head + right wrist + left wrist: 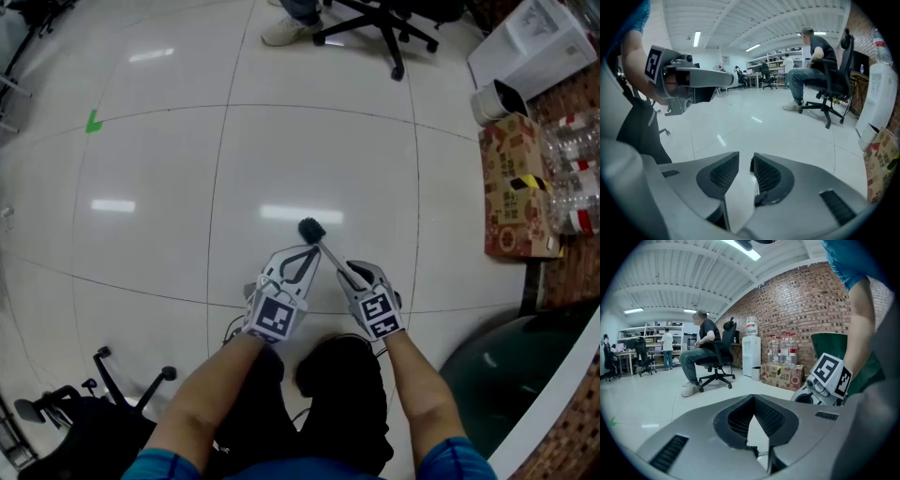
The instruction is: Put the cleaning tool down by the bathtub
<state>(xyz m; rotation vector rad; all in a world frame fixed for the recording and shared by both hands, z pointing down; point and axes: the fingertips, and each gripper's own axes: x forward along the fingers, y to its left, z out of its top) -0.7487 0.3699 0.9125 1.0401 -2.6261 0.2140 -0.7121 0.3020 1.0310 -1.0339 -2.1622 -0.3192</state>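
Cleaning brush [311, 229] is low over the white floor [169, 187]. Its dark bristle head points to 11 o'clock and the thin handle runs back toward 5 o'clock. I can't tell if the head touches the tile.

The handle end sits in the right gripper [349, 272], whose jaws are spread. Floor shows through the gap and the handle lies along one jaw only, so it's not pinched.

The left gripper [309, 253] is just beside the handle, at 7 o'clock from the head, with its tips pressed together on nothing.

The dark green tub [506, 366] is at 4 o'clock from the brush, near but apart from it.

Judgement: this is the release step, and the task looks nearly done. To do it well:
- leave the right jaws wide
- let the brush settle flat
- draw that gripper straight back along the handle line toward 5 o'clock — no sideways sweep, or the jaw may drag the handle
- lift the left gripper clear, away from the bristles, so nothing gets nudged off from the tub side
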